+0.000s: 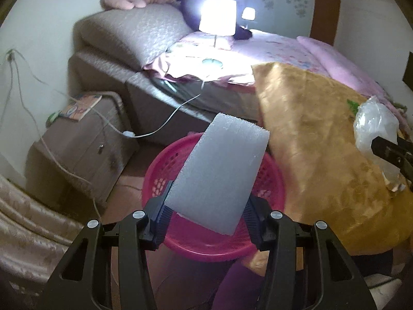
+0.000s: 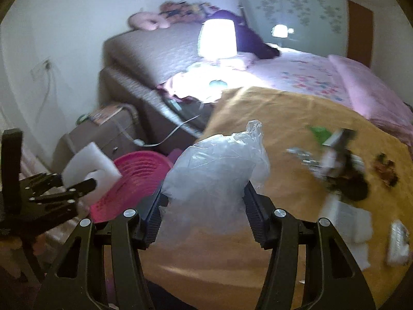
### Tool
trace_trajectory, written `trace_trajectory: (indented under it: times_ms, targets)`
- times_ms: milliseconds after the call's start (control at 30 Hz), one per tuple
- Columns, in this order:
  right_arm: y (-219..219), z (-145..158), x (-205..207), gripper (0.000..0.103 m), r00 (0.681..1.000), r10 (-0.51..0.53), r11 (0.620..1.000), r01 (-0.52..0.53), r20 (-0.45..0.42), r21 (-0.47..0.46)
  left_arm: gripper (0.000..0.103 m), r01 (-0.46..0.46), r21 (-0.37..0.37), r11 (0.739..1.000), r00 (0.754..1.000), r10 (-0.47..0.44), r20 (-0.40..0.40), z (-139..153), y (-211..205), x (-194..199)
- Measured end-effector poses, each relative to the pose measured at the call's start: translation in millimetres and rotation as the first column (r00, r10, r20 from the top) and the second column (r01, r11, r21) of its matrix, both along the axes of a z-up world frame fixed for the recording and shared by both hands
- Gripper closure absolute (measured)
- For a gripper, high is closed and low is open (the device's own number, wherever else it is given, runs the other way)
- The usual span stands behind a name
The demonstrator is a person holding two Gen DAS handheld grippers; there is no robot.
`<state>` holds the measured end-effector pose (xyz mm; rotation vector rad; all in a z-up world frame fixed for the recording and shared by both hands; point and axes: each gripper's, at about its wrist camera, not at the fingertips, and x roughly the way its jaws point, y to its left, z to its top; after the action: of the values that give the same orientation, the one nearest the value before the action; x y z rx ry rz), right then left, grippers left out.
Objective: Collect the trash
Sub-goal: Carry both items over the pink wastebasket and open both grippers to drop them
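My left gripper (image 1: 206, 201) is shut on a white foam block (image 1: 222, 170), held tilted right above the pink plastic basket (image 1: 206, 248) on the floor. The right wrist view shows that same foam block (image 2: 87, 162) in the left gripper (image 2: 85, 180), beside the basket (image 2: 136, 178). My right gripper (image 2: 204, 196) is shut on a crumpled clear plastic bag (image 2: 216, 165), held over the gold cloth (image 2: 284, 118). At the right edge of the left wrist view, the right gripper (image 1: 392, 152) and bag (image 1: 374, 126) appear again. Loose trash lies on the cloth: a green scrap (image 2: 320, 131), a dark pile (image 2: 348, 180), white papers (image 2: 348, 222).
A bed with pink sheets (image 1: 296, 51) carries a lit lamp (image 1: 216, 18). A brown bedside cabinet (image 1: 85, 142) stands left of the basket, with a white cable (image 1: 160, 126) running from the bed to it. A curtain (image 1: 33, 227) hangs at lower left.
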<state>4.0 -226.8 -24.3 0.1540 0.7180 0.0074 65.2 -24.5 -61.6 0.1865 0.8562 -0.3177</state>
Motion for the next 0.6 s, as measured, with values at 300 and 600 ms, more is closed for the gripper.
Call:
trace_trajectory:
  times_ms: [300,600]
  targets:
    - [57.6,-16.2,46.8,0.048,0.985,0.158,0.987,-0.157,-0.066,0.015,0.056,-0.059,0.039,0.997,0.997,0.061,-0.04,-24.3,14.8,17.7]
    - [83.8,-29.1,70.7,0.037,0.973,0.204,0.979,-0.203,-0.109,0.014,0.041,-0.104,0.054,0.993,0.993,0.107,-0.053,-30.0,25.0,24.9]
